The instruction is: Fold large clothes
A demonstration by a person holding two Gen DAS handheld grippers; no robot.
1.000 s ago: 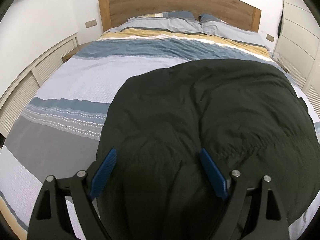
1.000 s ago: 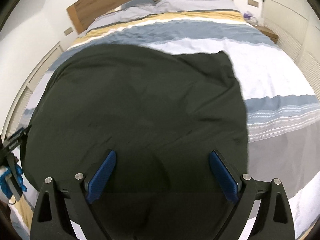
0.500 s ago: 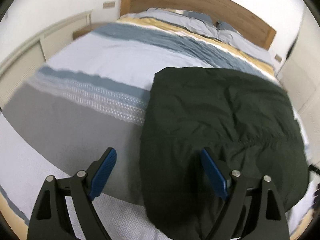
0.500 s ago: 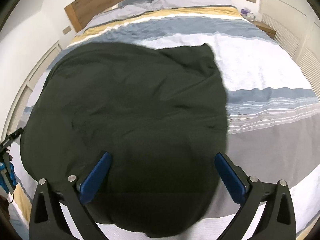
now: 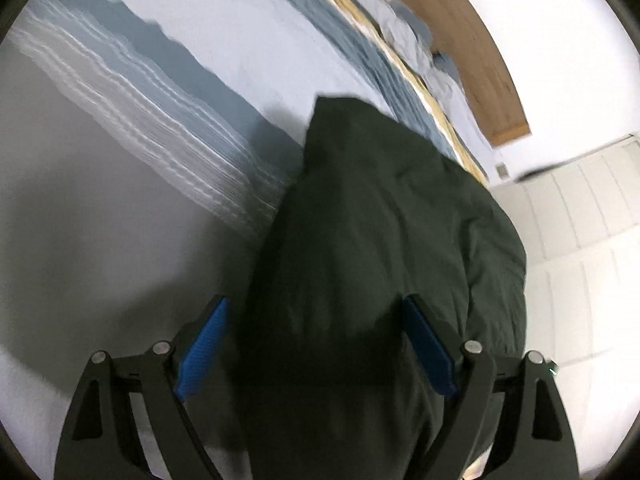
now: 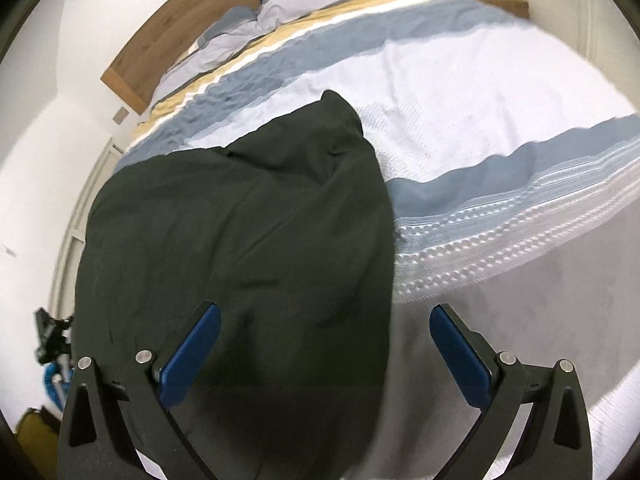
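Right now the dark green garment (image 5: 384, 248) lies flat on the bed (image 5: 120, 240), over the striped bedspread, as a long, already doubled-up slab. Its long axis runs from the foot of the bed toward the wooden headboard (image 5: 452, 40).

In the left wrist view, the garment stretches from 6 o'clock, between the blue pads, up toward 1 o'clock. Its bare left edge sits just inside the left pad. The left hand-held gripper (image 5: 316, 344) stands wide, straddling the near end of the cloth; no pad presses on it, so it holds nothing.

In the right wrist view, the garment (image 6: 240, 240) fills the span from 6 to 11 o'clock, its far corner at 12. Its right-hand edge falls between the pads, nearer the middle than either one. The right hand-held gripper (image 6: 324, 348) has just been opening and is at full spread, with cloth below the gap but not pinched.

Both hands hover over the near short end, one toward each long edge. The next fold most likely turns on taking those two near corners and carrying them along the long axis toward 12 o'clock.
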